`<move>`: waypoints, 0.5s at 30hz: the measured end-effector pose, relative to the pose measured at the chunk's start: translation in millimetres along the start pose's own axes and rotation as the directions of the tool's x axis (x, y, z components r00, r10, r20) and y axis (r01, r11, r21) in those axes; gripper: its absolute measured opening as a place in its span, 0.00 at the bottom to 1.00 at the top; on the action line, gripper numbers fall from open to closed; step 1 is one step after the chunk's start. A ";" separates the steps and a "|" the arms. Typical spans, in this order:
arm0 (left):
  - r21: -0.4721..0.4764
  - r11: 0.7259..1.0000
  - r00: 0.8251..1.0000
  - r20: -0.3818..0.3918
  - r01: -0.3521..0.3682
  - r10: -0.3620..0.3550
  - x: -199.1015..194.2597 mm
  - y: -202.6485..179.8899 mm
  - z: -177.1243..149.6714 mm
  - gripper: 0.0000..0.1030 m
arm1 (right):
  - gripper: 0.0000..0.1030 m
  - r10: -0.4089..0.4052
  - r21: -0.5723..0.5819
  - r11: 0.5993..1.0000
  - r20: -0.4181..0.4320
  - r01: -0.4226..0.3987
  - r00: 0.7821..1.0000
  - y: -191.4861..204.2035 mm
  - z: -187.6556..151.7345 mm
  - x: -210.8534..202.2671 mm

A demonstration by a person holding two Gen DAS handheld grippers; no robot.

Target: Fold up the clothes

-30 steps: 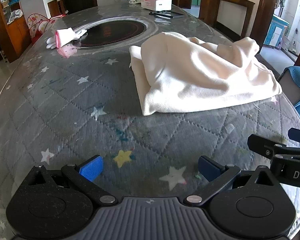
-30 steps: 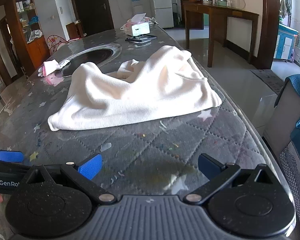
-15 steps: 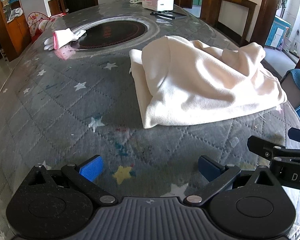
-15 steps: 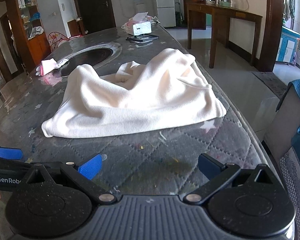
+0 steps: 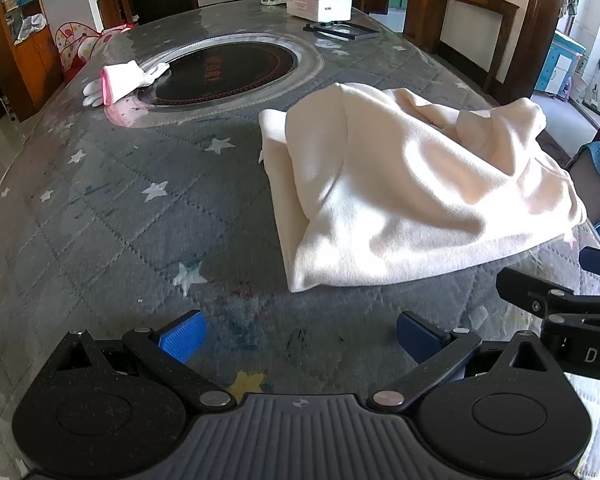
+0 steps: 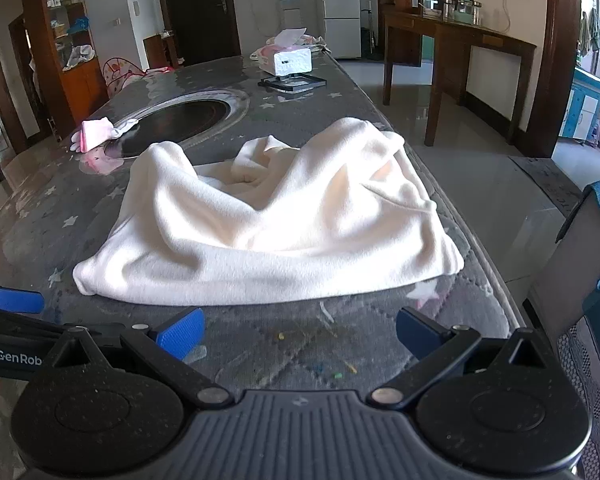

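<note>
- While both tools hang short of it, the cream garment lies in a loose, rumpled heap on the grey star-quilted surface, toward its right-hand edge, with ridges standing up and a hollow in the middle.
- Left tool: released, blue pads wide apart, nothing between them; it sits just short of the garment's near left corner.
- Right tool: likewise spread and empty, facing the near hem.
- Handling, as judged: soft, light, fleecy knit; it will drape and sag rather than hold a line, and may drag on the quilted cover instead of sliding.
- Hold points, as judged: the near left corner and the near right corner both lie flat and exposed; pinching through one layer at the hem should give the cleanest lift.
- Stage: bunched cloth fits either spreading out or a part-made fold; cannot tell which.
- Also on the surface, well apart: a white-and-pink glove and a tissue box.
</note>
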State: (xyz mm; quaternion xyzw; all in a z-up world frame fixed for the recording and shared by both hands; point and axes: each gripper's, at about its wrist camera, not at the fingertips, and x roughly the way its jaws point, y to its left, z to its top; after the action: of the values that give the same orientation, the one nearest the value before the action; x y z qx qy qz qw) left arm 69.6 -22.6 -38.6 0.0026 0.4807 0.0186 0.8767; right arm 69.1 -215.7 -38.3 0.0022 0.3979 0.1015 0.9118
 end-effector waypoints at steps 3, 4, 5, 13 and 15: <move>0.005 1.000 1.000 -0.003 -0.002 0.002 1.2 -0.7 4.0 1.00 | 1.00 0.008 -0.007 1.000 0.000 -0.008 1.000 -0.8 4.5 2.1; 0.005 1.000 1.000 -0.002 -0.002 0.002 1.4 -0.8 5.2 1.00 | 1.00 0.012 -0.008 1.000 0.000 -0.012 1.000 -1.2 6.1 2.9; 0.005 1.000 1.000 -0.001 -0.003 0.003 1.7 -0.8 6.8 1.00 | 1.00 0.015 -0.010 1.000 0.000 -0.015 1.000 -1.5 7.8 3.7; 0.014 1.000 1.000 0.001 -0.004 0.004 3.0 1.4 21.6 1.00 | 0.94 0.028 -0.016 0.999 0.017 -0.028 0.999 -6.7 25.8 10.5; 0.015 1.000 1.000 0.006 -0.004 0.004 1.9 2.8 27.0 1.00 | 0.91 0.031 -0.016 0.999 0.023 -0.030 0.999 -8.6 31.2 11.8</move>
State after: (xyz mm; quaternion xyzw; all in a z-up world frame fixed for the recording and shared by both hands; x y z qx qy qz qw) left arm 93.3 -19.4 -25.7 0.0100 0.4781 0.0166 0.8781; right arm 101.2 -219.5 -26.3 0.0024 0.3865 0.1184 0.9147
